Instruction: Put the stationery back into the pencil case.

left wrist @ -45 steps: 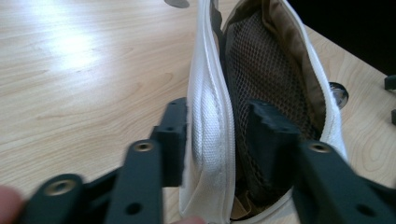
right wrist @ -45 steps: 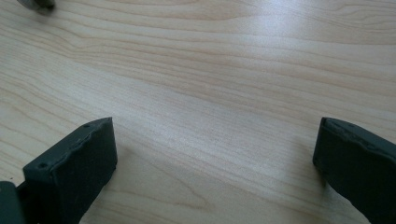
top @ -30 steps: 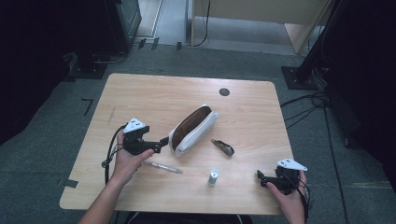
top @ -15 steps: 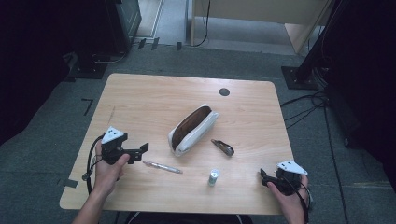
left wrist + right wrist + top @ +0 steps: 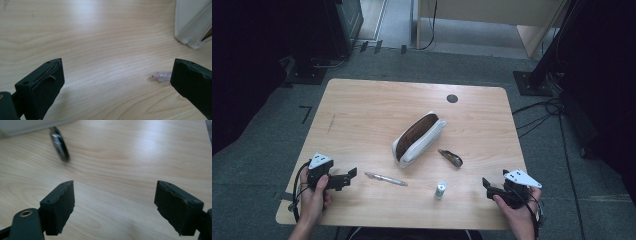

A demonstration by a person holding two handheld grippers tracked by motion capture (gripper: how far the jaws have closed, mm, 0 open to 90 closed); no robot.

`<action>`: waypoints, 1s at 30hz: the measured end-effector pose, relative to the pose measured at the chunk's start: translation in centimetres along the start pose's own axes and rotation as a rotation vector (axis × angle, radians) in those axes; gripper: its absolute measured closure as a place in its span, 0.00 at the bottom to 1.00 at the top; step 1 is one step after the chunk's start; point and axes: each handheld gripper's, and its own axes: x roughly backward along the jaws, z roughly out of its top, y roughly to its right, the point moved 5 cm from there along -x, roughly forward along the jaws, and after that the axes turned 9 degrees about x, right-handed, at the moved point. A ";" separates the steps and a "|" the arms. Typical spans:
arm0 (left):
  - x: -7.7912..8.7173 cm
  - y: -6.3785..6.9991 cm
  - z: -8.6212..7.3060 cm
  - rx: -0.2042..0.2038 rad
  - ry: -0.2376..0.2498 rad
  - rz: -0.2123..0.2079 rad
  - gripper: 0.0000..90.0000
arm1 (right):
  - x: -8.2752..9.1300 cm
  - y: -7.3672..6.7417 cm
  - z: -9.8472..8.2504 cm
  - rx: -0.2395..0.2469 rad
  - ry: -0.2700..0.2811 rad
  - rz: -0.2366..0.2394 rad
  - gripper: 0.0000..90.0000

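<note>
Left gripper (image 5: 350, 176): lower left, fingers apart, nothing held, just left of pen (image 5: 385, 178).
Right gripper (image 5: 486, 184): lower right, fingers apart, just been closing, nothing between.
Pouch (image 5: 418, 138): desk (image 5: 362, 115) centre, unzipped.

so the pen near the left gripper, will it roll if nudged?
Probably. The pen looks slim and round and lies flat on the bare table, so a sideways nudge may roll it. It seems light and stiff; a push at one end would likely spin it.
</note>
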 end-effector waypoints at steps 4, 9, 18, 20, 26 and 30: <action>0.3 -0.7 -1.0 -0.011 -0.021 0.052 0.00 | 0.6 -0.9 1.1 0.020 0.047 0.018 0.25; 0.2 -1.6 -1.9 0.010 -0.047 0.079 0.00 | 1.1 -2.2 2.5 0.024 0.092 0.074 0.29; 0.0 -1.5 -2.5 -0.096 -0.064 0.193 0.00 | 1.6 -5.1 4.6 0.056 0.148 0.218 0.37; -0.1 -1.3 -2.6 -0.115 -0.070 0.205 0.00 | 1.7 -5.4 4.8 0.061 0.152 0.230 0.37; -0.1 -1.3 -2.6 -0.110 -0.068 0.207 0.00 | 2.2 -8.0 5.9 0.102 0.182 0.339 0.44; -0.1 -1.3 -2.6 -0.110 -0.068 0.207 0.00 | 2.1 -8.9 6.1 0.105 0.184 0.388 0.48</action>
